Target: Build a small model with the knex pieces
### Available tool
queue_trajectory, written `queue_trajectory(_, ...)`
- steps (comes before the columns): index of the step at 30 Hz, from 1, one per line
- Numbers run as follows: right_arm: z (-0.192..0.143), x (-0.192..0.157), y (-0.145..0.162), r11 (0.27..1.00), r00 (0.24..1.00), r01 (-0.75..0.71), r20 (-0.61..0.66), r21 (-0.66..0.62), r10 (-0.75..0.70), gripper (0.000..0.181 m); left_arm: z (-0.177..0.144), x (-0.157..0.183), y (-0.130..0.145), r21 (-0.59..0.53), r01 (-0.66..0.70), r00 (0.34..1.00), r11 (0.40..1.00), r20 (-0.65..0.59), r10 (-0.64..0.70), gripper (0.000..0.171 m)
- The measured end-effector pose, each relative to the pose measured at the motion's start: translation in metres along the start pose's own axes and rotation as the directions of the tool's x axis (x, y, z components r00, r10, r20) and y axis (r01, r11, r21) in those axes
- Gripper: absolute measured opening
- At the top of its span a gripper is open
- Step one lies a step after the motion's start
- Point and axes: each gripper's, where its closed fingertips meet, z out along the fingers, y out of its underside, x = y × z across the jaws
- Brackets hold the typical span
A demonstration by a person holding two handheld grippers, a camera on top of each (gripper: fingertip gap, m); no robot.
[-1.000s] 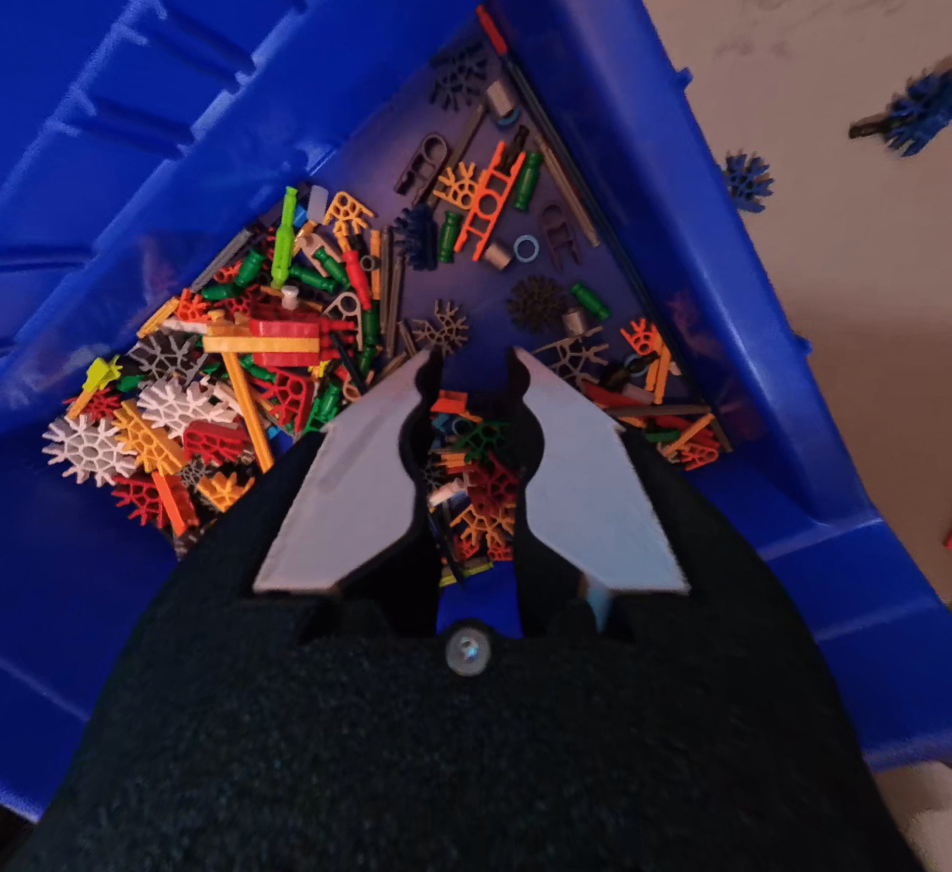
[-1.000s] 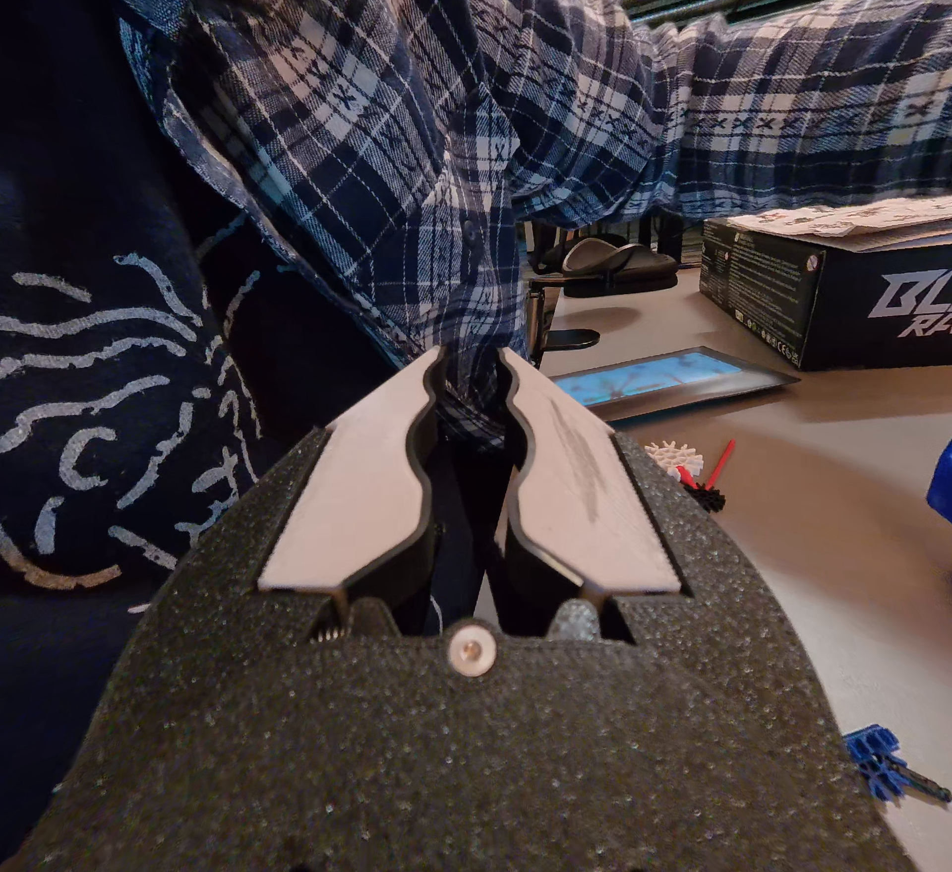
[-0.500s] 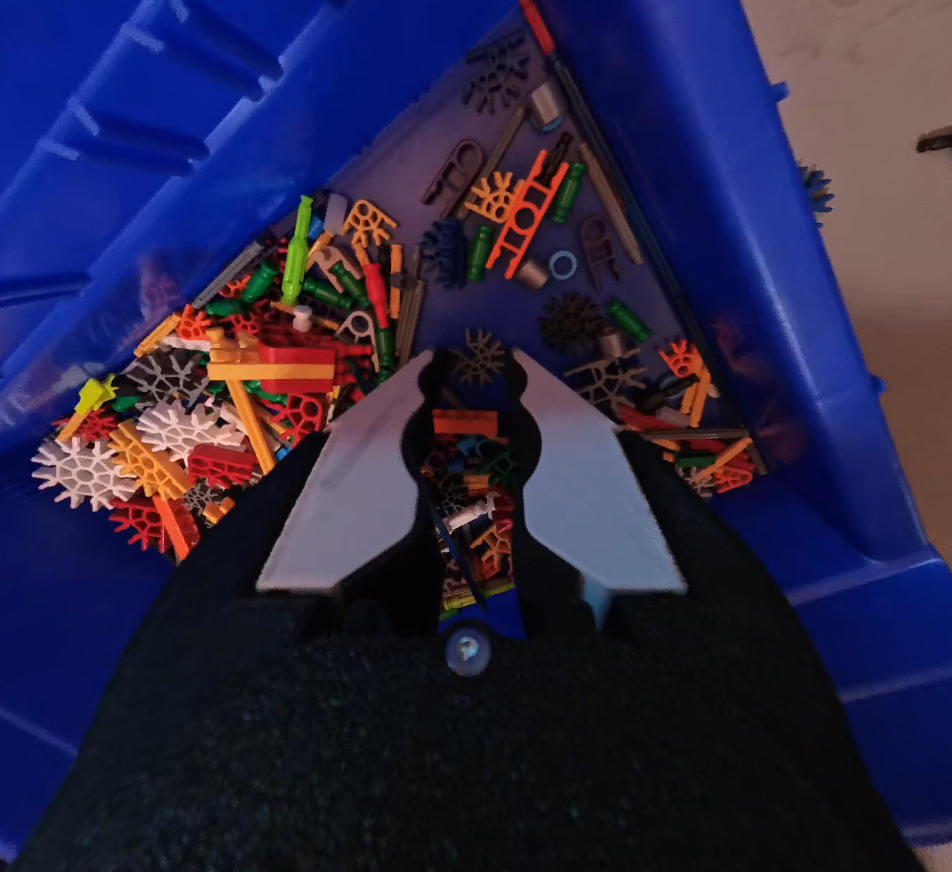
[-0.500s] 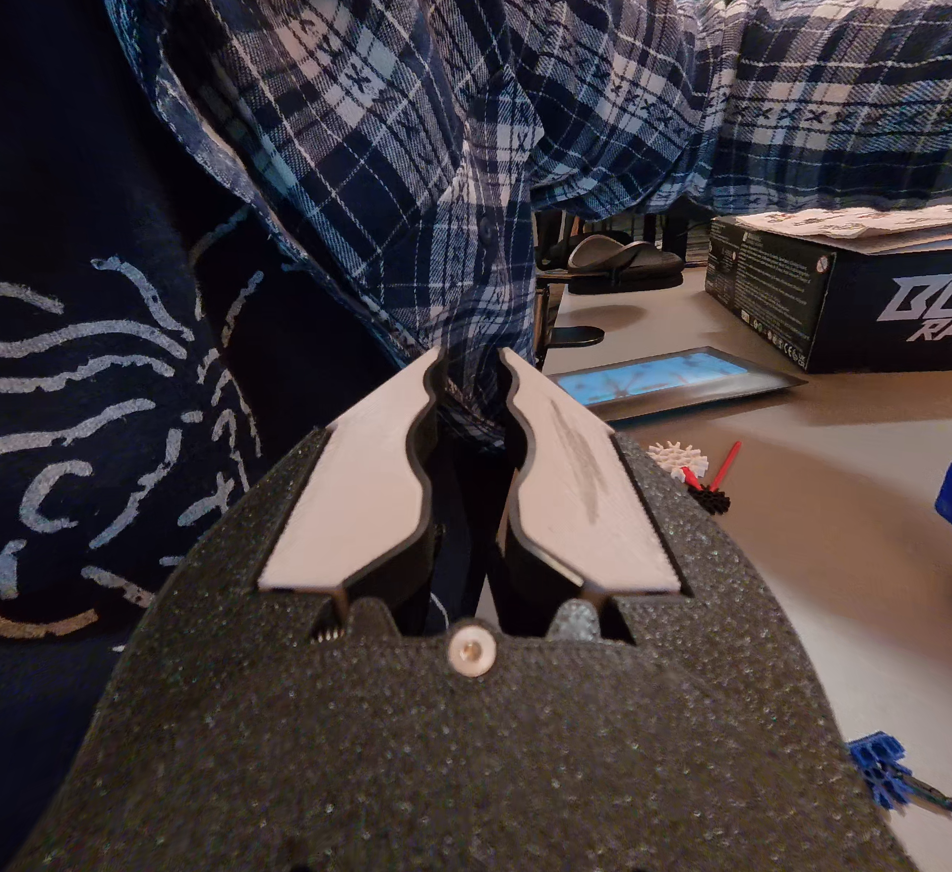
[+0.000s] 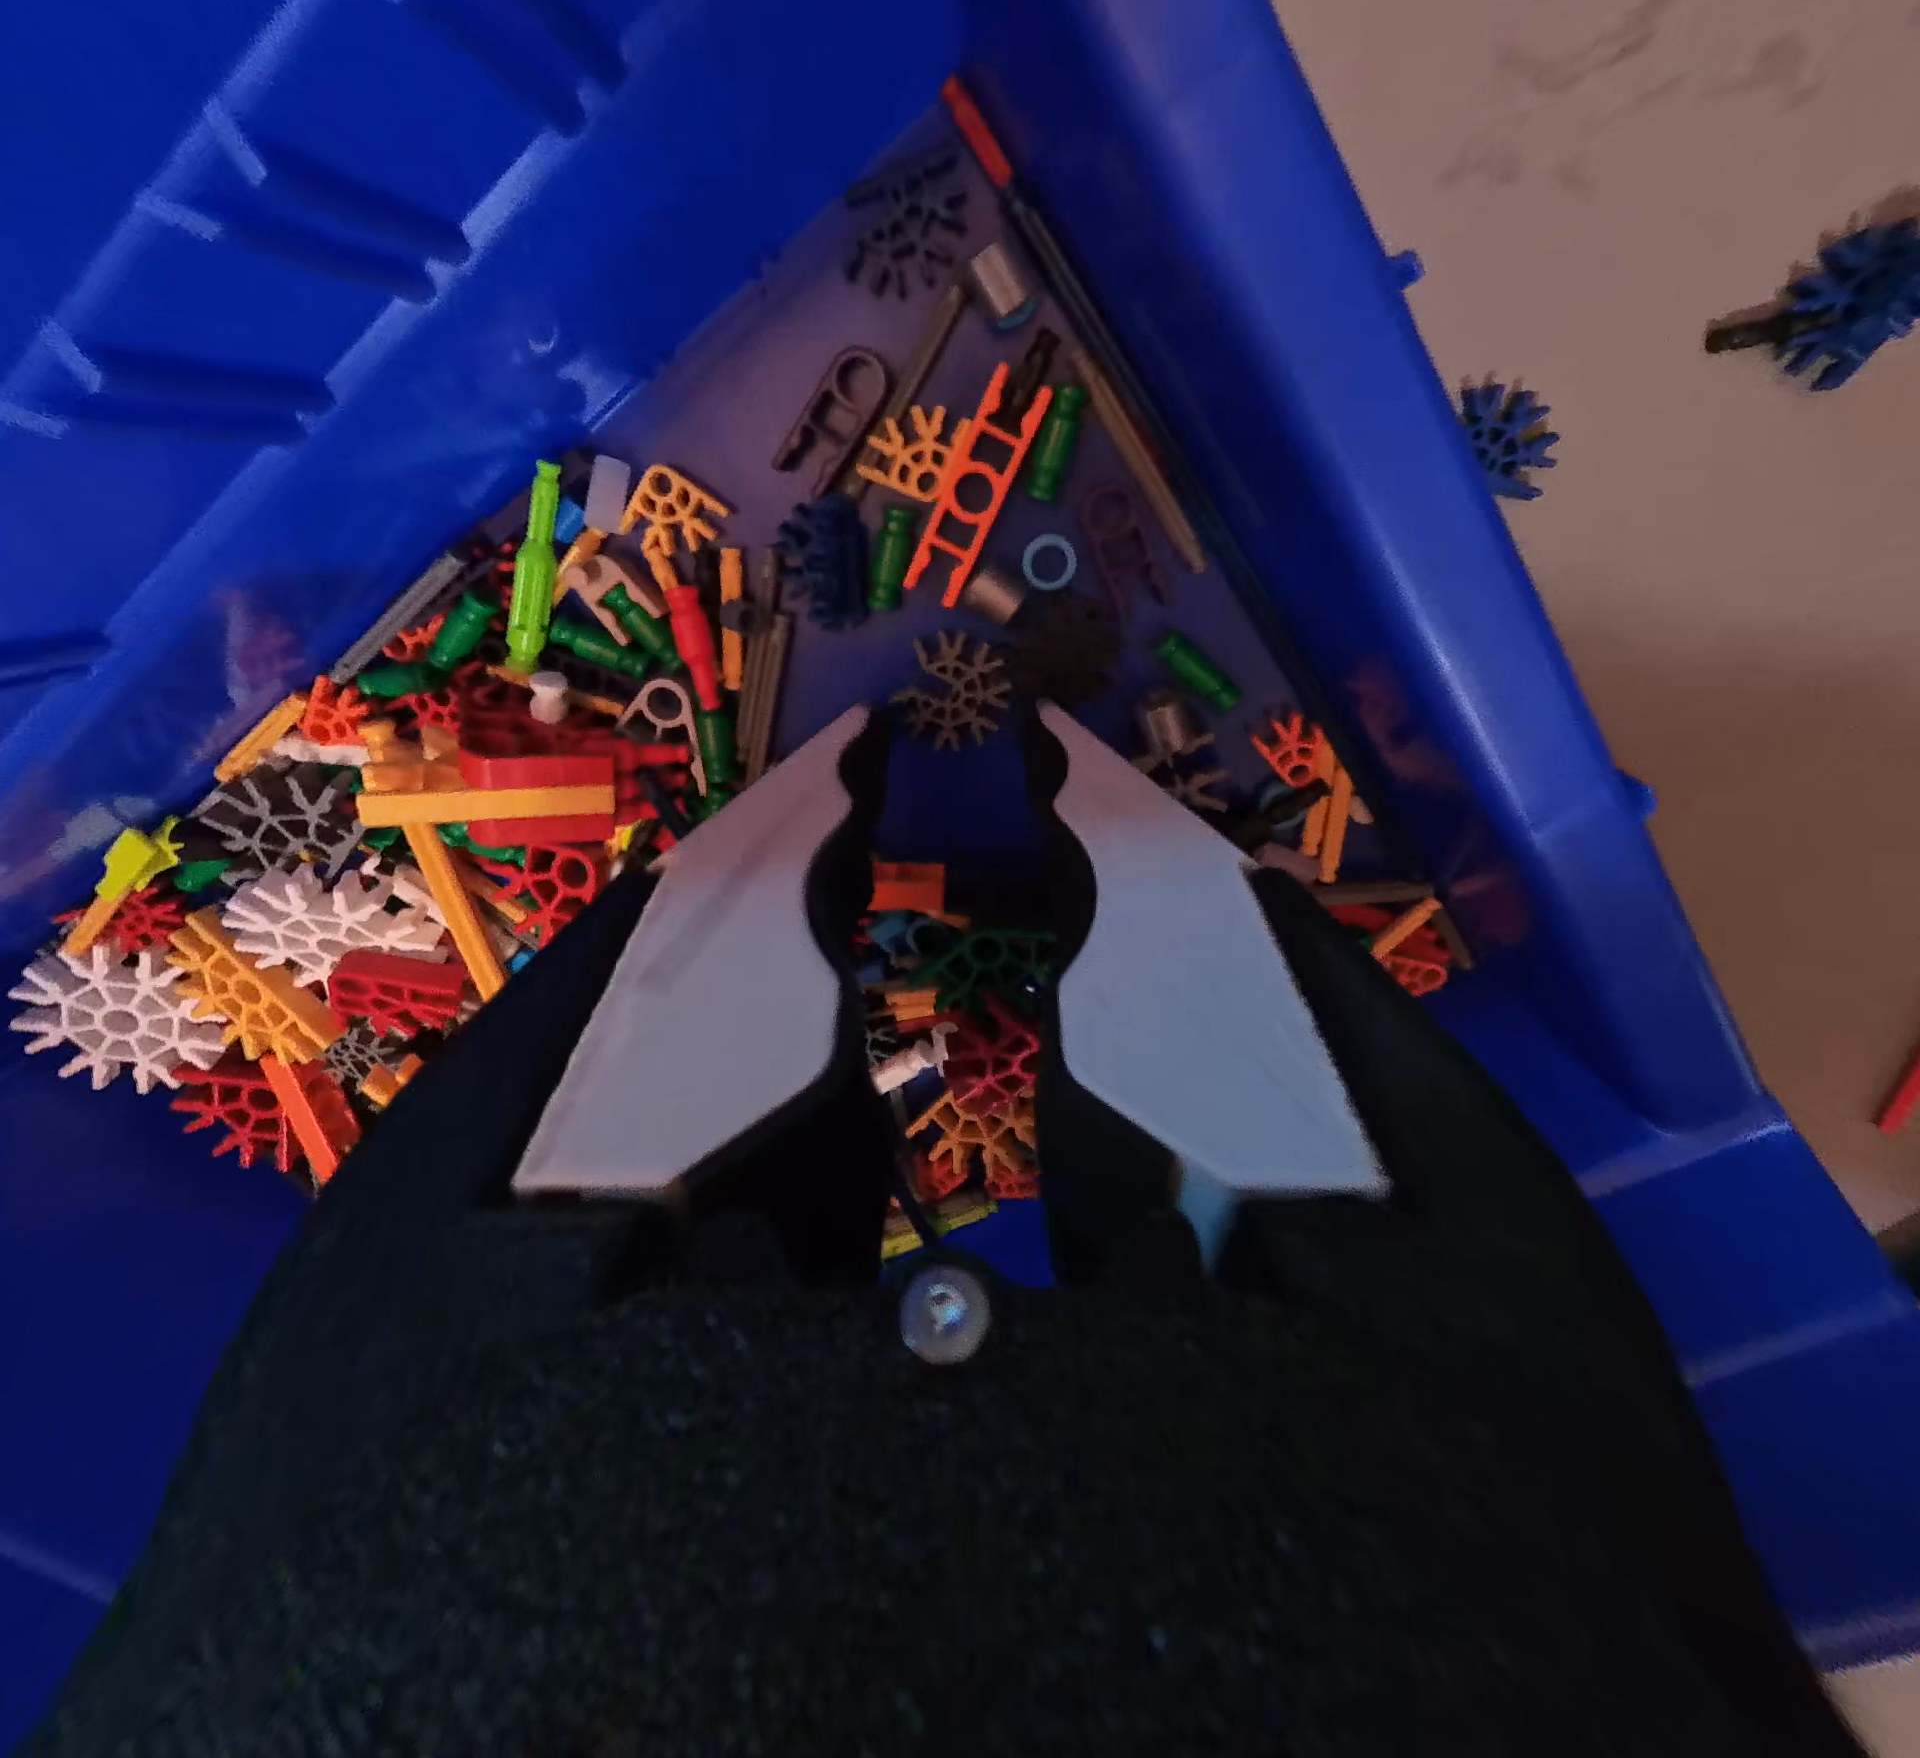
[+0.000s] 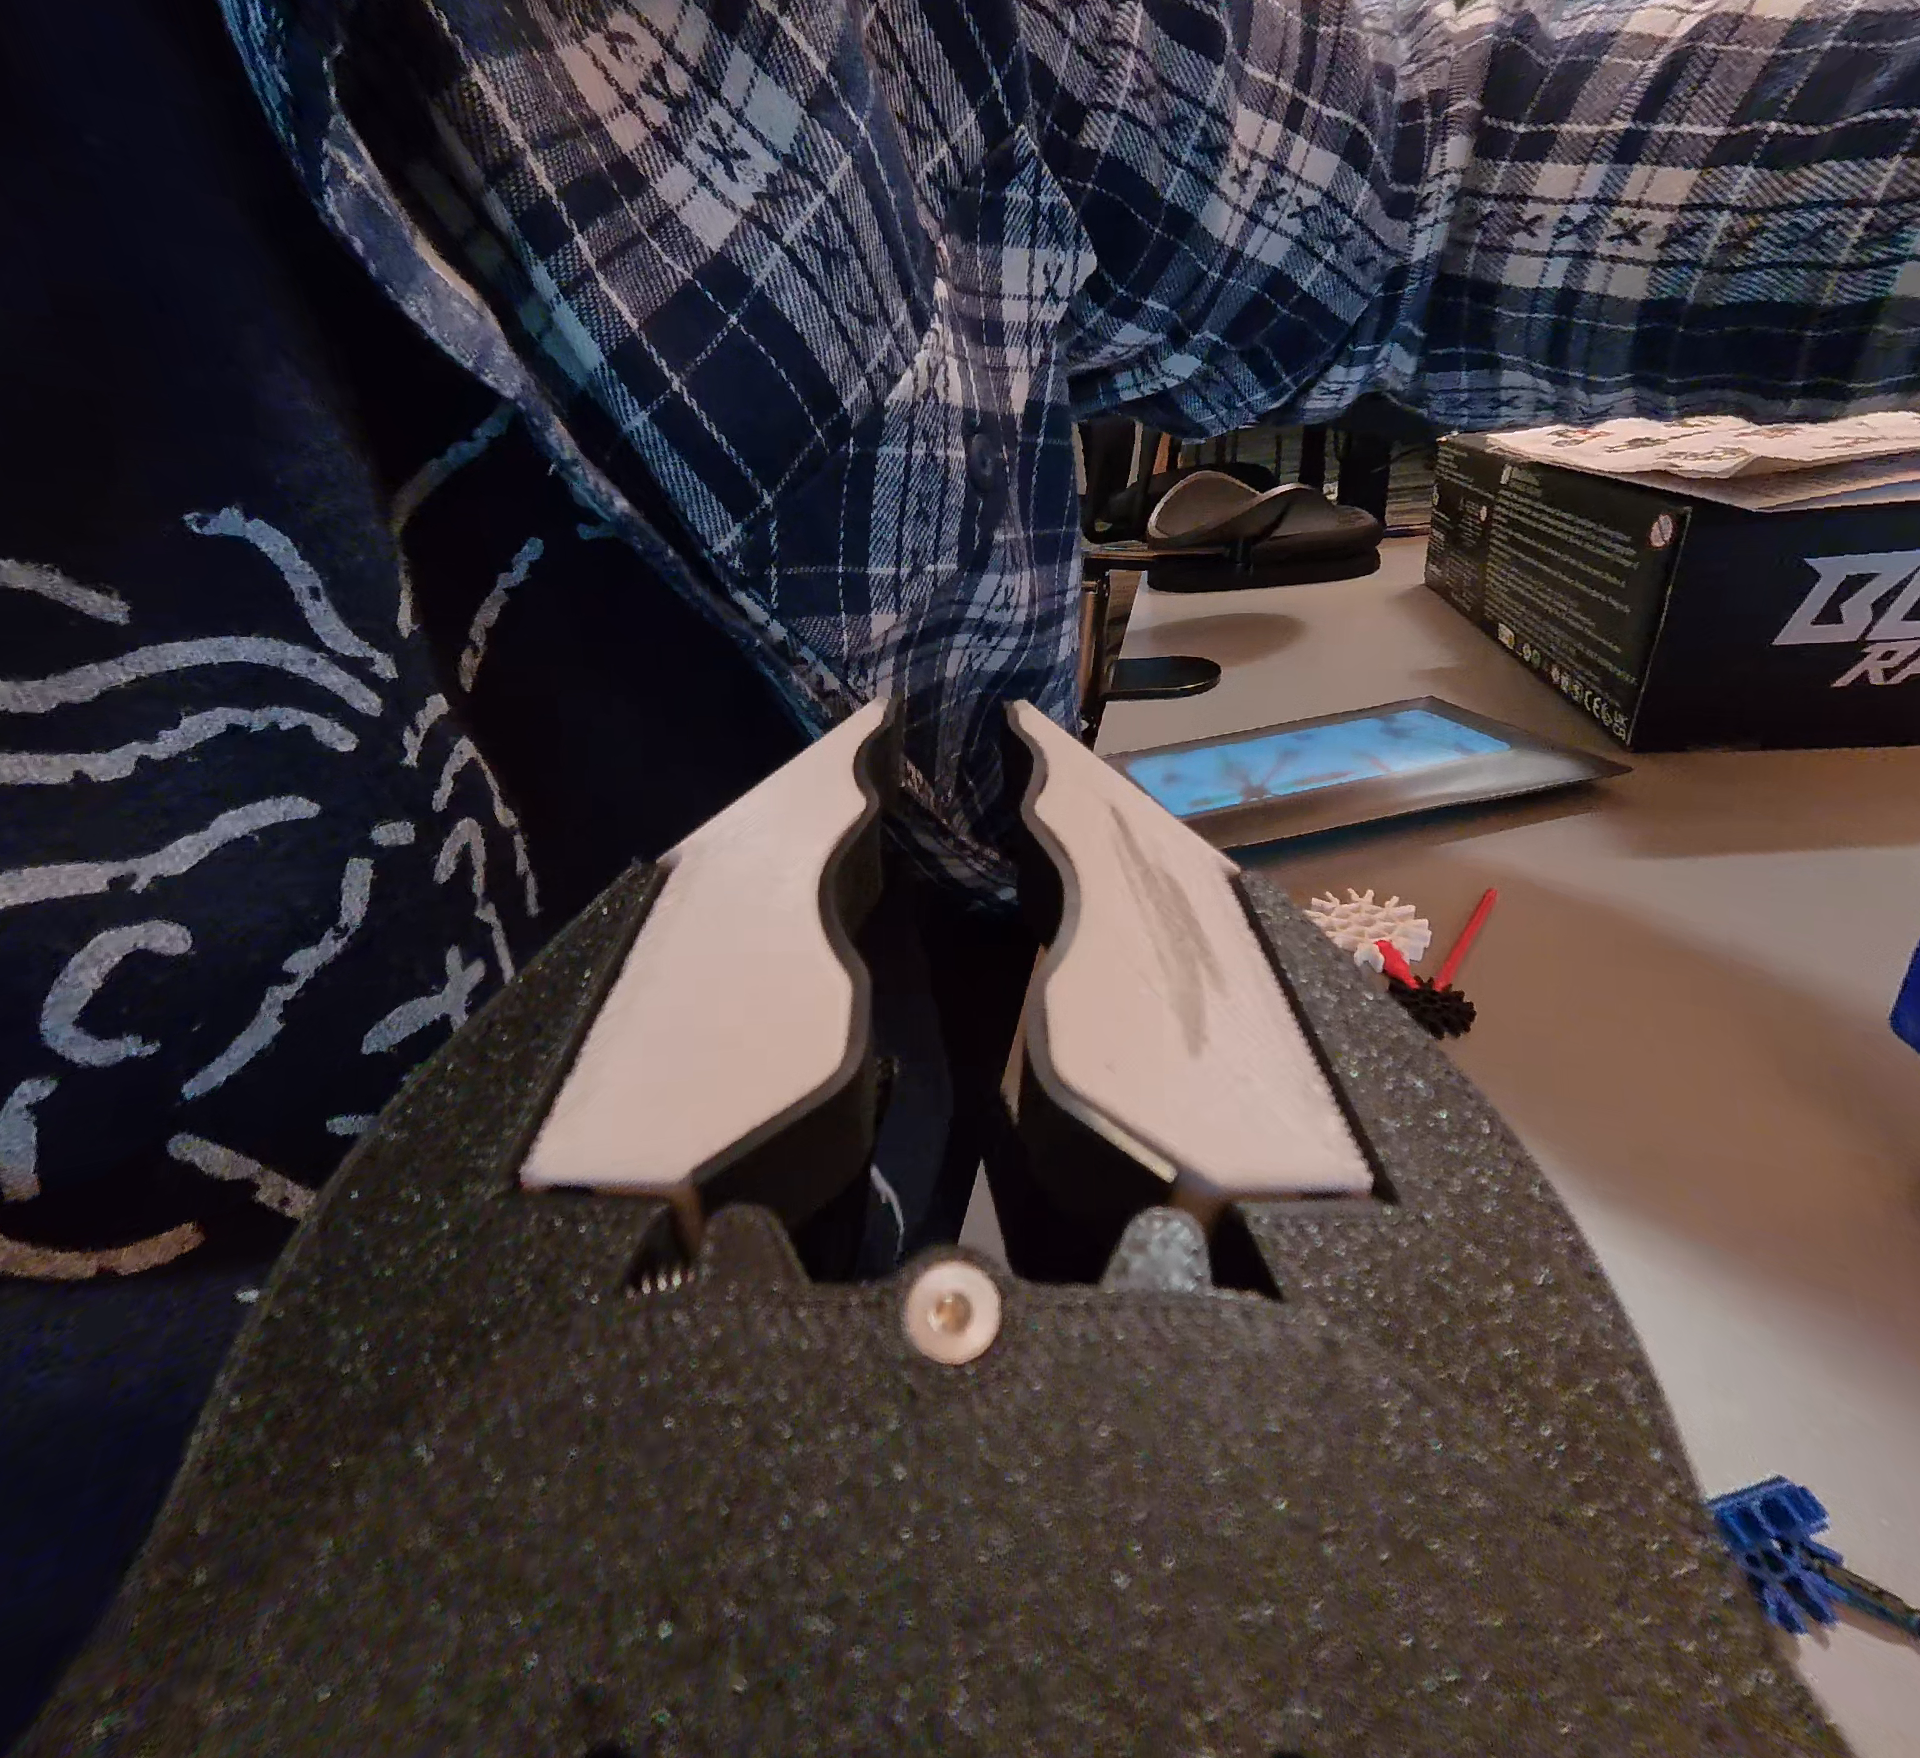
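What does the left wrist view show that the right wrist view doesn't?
Only the left wrist view shows the inside of the blue bin, with its pile of coloured construction pieces under the open, empty left gripper. Only the right wrist view shows the right gripper, open near a person's plaid shirt, plus a black box and a tablet. Both show the pale tabletop with loose blue connectors on it.
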Motion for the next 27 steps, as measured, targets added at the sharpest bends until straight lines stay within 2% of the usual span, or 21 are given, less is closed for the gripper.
queue_trajectory(12, 0.0, -0.001, 0.0, 1.0, 1.0, 0.005, 0.004, -0.003, -0.005, 0.018, 0.0, 0.001, 0.001, 0.01, -0.002, 0.999, 1.0, -0.04, 0.003, 0.018)
queue_trajectory(16, 0.001, -0.001, 0.0, 1.0, 1.0, 0.004, 0.005, -0.003, -0.004, 0.019, -0.003, -0.008, 0.01, -0.021, 0.008, 1.0, 1.0, 0.001, -0.008, 0.018)
queue_trajectory(27, 0.001, -0.001, 0.0, 1.0, 1.0, 0.001, 0.004, -0.001, -0.001, 0.019, -0.018, -0.016, 0.005, 0.036, 0.004, 0.998, 0.999, 0.063, -0.006, 0.018)
